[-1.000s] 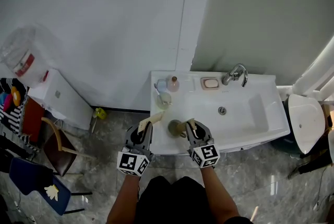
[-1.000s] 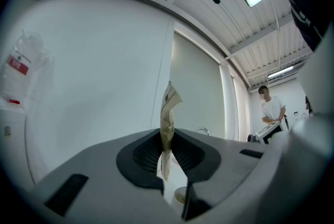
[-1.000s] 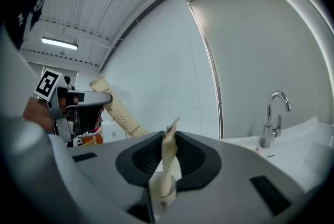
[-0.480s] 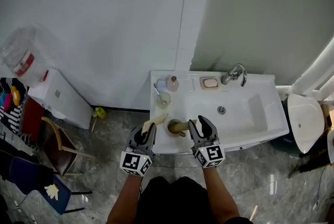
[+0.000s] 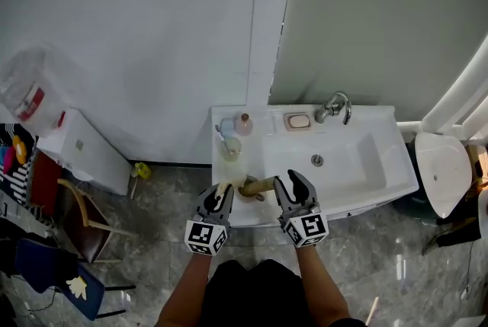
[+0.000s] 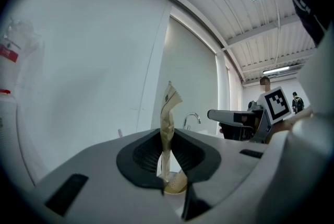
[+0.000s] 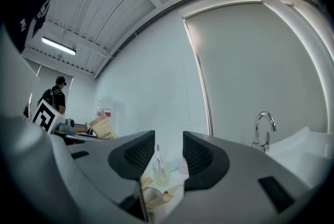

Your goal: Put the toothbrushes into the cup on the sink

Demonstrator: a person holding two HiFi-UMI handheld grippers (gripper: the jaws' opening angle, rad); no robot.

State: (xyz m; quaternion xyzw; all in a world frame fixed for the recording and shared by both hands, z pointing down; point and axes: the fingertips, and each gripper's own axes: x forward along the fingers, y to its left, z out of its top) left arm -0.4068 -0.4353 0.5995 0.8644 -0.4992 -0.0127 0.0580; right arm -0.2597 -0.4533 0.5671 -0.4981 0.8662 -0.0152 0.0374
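Observation:
A clear cup [image 5: 229,147] with a pink toothbrush [image 7: 158,156] standing in it is on the sink's left ledge, also seen in the right gripper view as the cup [image 7: 160,174]. A torn tan paper packet [image 5: 256,185] lies on the sink's front rim, seen too as the packet [image 7: 158,197]. My right gripper [image 5: 288,183] hovers just right of the packet, open, nothing between its jaws [image 7: 169,157]. My left gripper [image 5: 219,194] is at the front left corner, shut on a tan strip of wrapper [image 6: 167,118]. Whether a brush is inside the packet is hidden.
The white sink [image 5: 366,188] has a chrome faucet [image 5: 334,106] at the back, a soap dish [image 5: 297,120] and a pink bottle [image 5: 244,123] on the rear ledge. A toilet [image 5: 441,177] stands at right; a chair [image 5: 80,222] and a white cabinet [image 5: 91,154] at left.
My right gripper has opened and let go of the tan packet, which now rests on the sink rim. The left gripper drew back slightly with its wrapper strip. The view shifted a little.

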